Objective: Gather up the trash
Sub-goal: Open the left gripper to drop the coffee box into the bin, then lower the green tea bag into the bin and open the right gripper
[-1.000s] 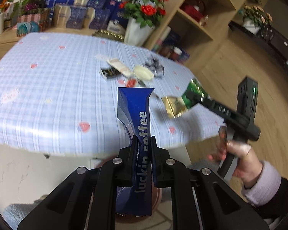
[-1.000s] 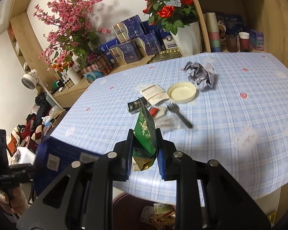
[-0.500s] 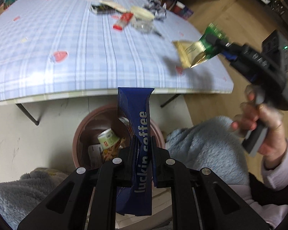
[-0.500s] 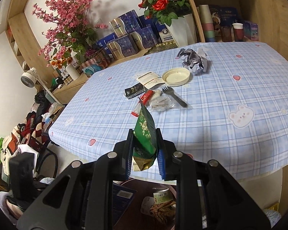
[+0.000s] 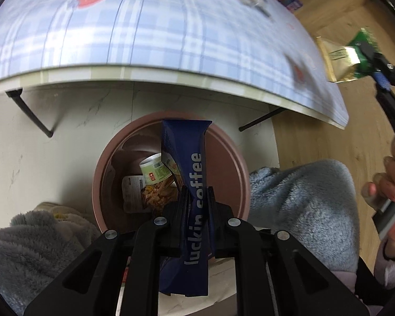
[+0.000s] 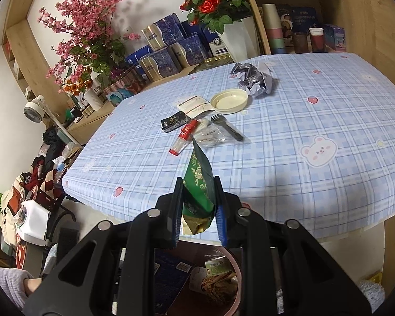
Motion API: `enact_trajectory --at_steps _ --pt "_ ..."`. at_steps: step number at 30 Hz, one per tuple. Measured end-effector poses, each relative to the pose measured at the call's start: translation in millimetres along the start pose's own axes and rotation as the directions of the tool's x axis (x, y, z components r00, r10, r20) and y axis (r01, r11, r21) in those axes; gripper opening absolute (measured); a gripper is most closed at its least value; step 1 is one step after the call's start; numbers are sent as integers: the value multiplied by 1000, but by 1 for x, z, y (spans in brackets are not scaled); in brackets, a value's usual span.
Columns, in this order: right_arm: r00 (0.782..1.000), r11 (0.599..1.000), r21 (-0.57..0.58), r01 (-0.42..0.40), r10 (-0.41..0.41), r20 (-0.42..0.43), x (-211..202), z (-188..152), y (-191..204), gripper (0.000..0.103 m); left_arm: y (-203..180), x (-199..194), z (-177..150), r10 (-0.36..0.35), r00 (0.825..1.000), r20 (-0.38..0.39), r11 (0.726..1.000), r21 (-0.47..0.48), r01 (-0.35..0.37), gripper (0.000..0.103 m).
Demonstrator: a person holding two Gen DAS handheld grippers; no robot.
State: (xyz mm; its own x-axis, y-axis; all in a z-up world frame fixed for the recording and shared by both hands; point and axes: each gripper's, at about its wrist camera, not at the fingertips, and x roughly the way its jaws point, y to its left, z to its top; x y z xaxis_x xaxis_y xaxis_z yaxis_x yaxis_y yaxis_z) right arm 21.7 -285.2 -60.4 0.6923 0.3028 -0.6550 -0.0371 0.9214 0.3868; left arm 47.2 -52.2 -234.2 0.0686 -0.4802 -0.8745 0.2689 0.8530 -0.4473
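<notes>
A dark blue coffee bag (image 5: pixel 191 184) stands clamped between the left gripper's (image 5: pixel 196 197) tongs at the lower middle of the left wrist view, directly over the open brown bin (image 5: pixel 231 155), which holds a cup and wrappers. The gripper tilts steeply downward. At the upper right, the right gripper (image 6: pixel 198 200) is pinched on a green-and-gold packet (image 6: pixel 198 184) above the table's (image 6: pixel 302 110) near edge, its hand (image 5: pixel 392 179) gripping the handle at the right edge.
</notes>
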Motion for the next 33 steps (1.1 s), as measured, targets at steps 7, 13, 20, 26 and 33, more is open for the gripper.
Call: enact_trajectory --at_steps 7,13,20,26,33 --pt "1000 1000 -1 9 -9 -5 -1 -2 0 25 18 20 1 61 998 -26 997 -54 -62 13" --pt "1000 1000 -3 9 -9 -5 0 -2 0 25 21 9 4 44 999 14 998 -54 -44 40" --pt "1000 999 -35 6 -6 -4 -3 -4 6 25 -1 -54 0 6 977 211 1000 -2 -5 69" --pt "999 998 -67 -3 0 -41 0 -14 13 25 -17 -132 -5 70 872 485 996 12 -87 93" --pt "987 991 -128 -32 11 -160 21 -47 31 25 -16 -185 -11 190 717 670 977 -56 -207 97"
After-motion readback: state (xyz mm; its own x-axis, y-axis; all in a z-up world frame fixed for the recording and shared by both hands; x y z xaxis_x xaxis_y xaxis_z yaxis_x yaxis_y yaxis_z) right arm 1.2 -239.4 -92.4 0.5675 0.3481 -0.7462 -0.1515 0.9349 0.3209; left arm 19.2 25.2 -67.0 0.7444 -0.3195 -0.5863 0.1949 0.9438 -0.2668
